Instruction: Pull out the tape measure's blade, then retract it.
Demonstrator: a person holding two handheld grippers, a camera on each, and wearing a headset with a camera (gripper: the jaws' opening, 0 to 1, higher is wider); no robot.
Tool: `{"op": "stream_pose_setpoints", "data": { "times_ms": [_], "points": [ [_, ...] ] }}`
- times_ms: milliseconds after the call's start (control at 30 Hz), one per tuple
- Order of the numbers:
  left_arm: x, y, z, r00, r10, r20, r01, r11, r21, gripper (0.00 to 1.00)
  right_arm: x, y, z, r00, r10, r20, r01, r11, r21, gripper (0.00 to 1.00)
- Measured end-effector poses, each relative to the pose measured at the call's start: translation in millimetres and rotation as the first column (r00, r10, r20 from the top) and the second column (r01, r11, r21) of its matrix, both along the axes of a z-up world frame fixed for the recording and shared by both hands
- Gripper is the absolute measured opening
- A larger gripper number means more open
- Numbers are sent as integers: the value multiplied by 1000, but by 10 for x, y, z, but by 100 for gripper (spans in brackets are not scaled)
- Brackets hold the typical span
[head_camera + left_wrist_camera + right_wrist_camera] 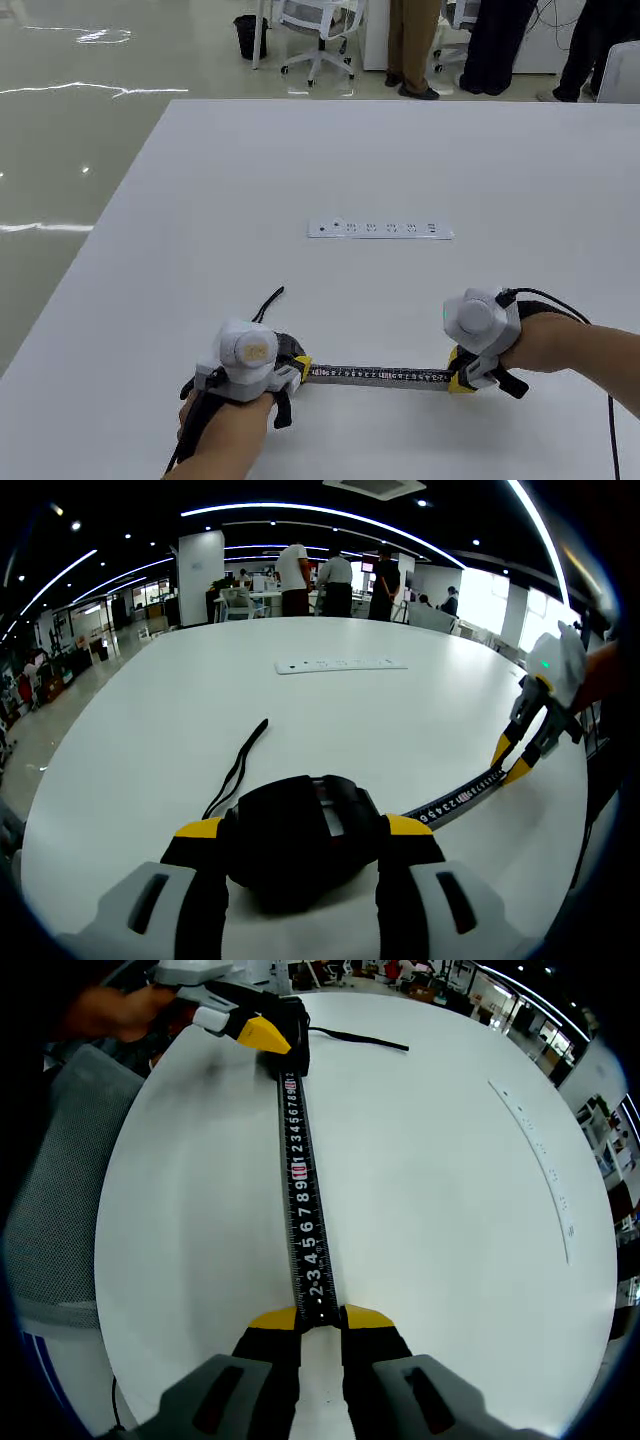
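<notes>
A black tape measure case point(300, 835) sits near the table's front edge, clamped between the yellow-tipped jaws of my left gripper point(288, 368) point(305, 830). Its blade point(378, 376) point(303, 1200) point(455, 800) is drawn out to the right, flat just above the white table, with printed numbers showing. My right gripper point(458, 380) point(320, 1318) is shut on the blade's end, which is pinched between its yellow fingertips. In the right gripper view the case point(290, 1025) lies at the far end of the blade. A black wrist strap point(268, 303) point(236, 765) trails from the case.
A white power strip point(380, 229) point(340, 665) lies flat at the table's middle, beyond the blade. A black cable point(600, 350) runs from my right gripper off the front edge. Office chairs point(318, 30), a bin point(250, 35) and standing people are past the far edge.
</notes>
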State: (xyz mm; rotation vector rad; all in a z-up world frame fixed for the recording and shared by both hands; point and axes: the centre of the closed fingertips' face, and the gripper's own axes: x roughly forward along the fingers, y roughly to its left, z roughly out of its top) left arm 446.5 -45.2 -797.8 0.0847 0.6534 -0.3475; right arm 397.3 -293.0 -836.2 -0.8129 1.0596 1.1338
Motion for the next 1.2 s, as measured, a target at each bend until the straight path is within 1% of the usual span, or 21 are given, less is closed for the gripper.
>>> {"op": "stream_pose_setpoints", "data": {
  "times_ms": [133, 633, 767, 1200],
  "points": [
    [-4, -3, 1, 1000, -1, 0, 1, 1000, -1, 55, 7, 16, -3, 1000, -9, -4, 9, 1000, -1, 15],
    [0, -4, -3, 1000, 0, -4, 0, 1000, -4, 56, 21, 77, -9, 1000, -4, -2, 4, 1000, 5, 15],
    [1, -4, -4, 1000, 1, -13, -1, 1000, -5, 56, 20, 96, 0, 1000, -4, -1, 4, 1000, 4, 15],
    [3, -2, -6, 1000, 3, -9, -3, 1000, -8, 56, 30, 155, -10, 1000, 6, 1, -6, 1000, 1, 15]
  ]
}}
